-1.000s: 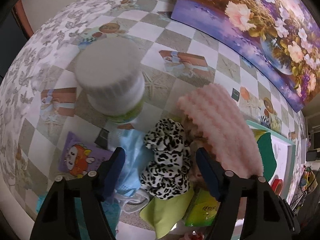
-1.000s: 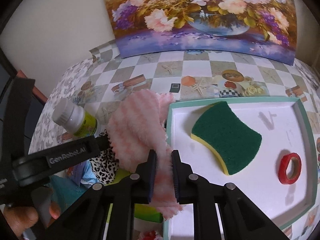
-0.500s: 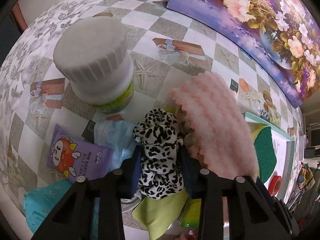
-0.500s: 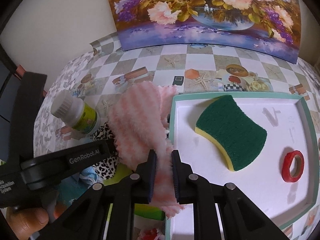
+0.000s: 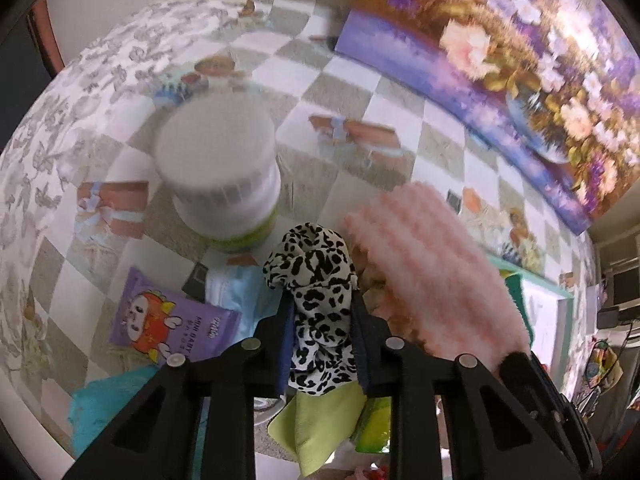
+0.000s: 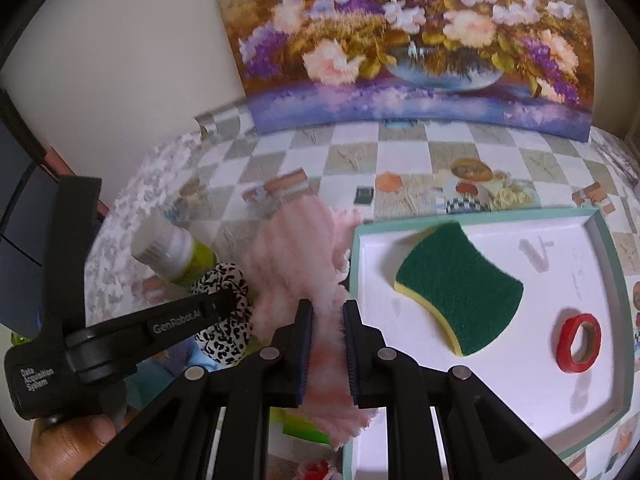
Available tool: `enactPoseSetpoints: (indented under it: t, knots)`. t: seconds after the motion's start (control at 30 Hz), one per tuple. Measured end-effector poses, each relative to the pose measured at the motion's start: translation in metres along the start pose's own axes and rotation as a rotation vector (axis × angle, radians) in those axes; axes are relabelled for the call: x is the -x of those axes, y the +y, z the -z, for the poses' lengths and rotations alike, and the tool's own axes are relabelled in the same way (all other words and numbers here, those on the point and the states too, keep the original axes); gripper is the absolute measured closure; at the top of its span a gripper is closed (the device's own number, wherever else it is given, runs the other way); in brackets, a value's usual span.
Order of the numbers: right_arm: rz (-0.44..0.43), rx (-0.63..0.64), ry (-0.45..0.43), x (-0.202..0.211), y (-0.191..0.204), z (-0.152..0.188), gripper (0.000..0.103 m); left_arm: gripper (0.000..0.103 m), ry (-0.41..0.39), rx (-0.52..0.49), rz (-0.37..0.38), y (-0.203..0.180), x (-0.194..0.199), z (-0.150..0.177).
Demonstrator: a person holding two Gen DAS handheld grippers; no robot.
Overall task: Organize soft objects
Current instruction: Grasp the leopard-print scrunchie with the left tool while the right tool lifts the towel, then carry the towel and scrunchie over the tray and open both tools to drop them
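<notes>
From the left wrist camera, the left gripper (image 5: 322, 312) has its two fingers drawn in tight on the leopard-print scrunchie (image 5: 314, 276), which bulges out past the fingertips toward the far side. Whether it has cleared the table is hard to tell through the motion blur. Just beyond it stands a white-capped bottle (image 5: 220, 184), and to the near left lie a purple wipes packet (image 5: 168, 320) and a pale blue face mask (image 5: 240, 288). A lime green cloth (image 5: 320, 416) shows under the gripper. On the right the pink fluffy cloth (image 5: 432, 280) hangs with its long axis running from far-left to near-right.

From the right wrist camera, the right gripper (image 6: 325, 344) is closed to a narrow gap on the near end of the pink fluffy cloth (image 6: 296, 256), whose length trails away to the far left, touching the tray's left rim. The teal-rimmed tray (image 6: 612, 264) lies directly right of the gripper and already holds a green sponge (image 6: 460, 284) and a red tape roll (image 6: 578, 344). The leopard-print scrunchie (image 6: 224, 312) sits left of the cloth, pinched by the left gripper (image 6: 230, 300).

The tray lies to the right of both tools, with the right gripper much nearer, so its cloth probably goes in first with a short rightward carry.
</notes>
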State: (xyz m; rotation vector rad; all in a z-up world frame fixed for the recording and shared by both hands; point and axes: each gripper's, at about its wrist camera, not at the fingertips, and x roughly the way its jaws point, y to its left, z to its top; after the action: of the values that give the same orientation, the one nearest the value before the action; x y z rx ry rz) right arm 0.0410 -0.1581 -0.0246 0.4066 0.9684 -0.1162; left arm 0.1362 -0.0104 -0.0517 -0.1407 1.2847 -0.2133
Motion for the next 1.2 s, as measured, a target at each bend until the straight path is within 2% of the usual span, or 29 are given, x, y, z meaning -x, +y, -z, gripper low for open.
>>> enactPoseSetpoints:
  t: [0.23, 0.37, 0.47, 0.6, 0.87, 1.0, 1.2]
  knots:
    - [-0.059, -0.039, -0.158, 0.054, -0.007, -0.016, 0.089, 0.077, -0.159, -0.011, 0.039, -0.006, 0.056, -0.002]
    - [-0.069, -0.076, -0.264, 0.092, -0.018, -0.021, 0.089, 0.077, -0.223, -0.031, 0.049, -0.016, 0.077, -0.001]
    - [-0.038, -0.107, -0.337, 0.117, -0.033, -0.022, 0.089, 0.077, -0.252, -0.052, 0.065, -0.023, 0.091, 0.004]
    - [0.046, -0.163, -0.375, 0.133, -0.060, -0.024, 0.089, 0.077, -0.262, -0.094, 0.073, -0.039, 0.096, 0.011]
    - [0.250, -0.325, -0.327, 0.131, -0.134, -0.018, 0.089, 0.076, -0.209, -0.229, 0.080, -0.090, 0.082, 0.035]
    - [0.274, -0.376, -0.270, 0.116, -0.163, -0.010, 0.089, 0.076, -0.143, -0.322, 0.090, -0.123, 0.065, 0.052]
    - [0.267, -0.390, -0.160, 0.078, -0.177, -0.004, 0.089, 0.076, -0.026, -0.424, 0.073, -0.159, 0.025, 0.077]
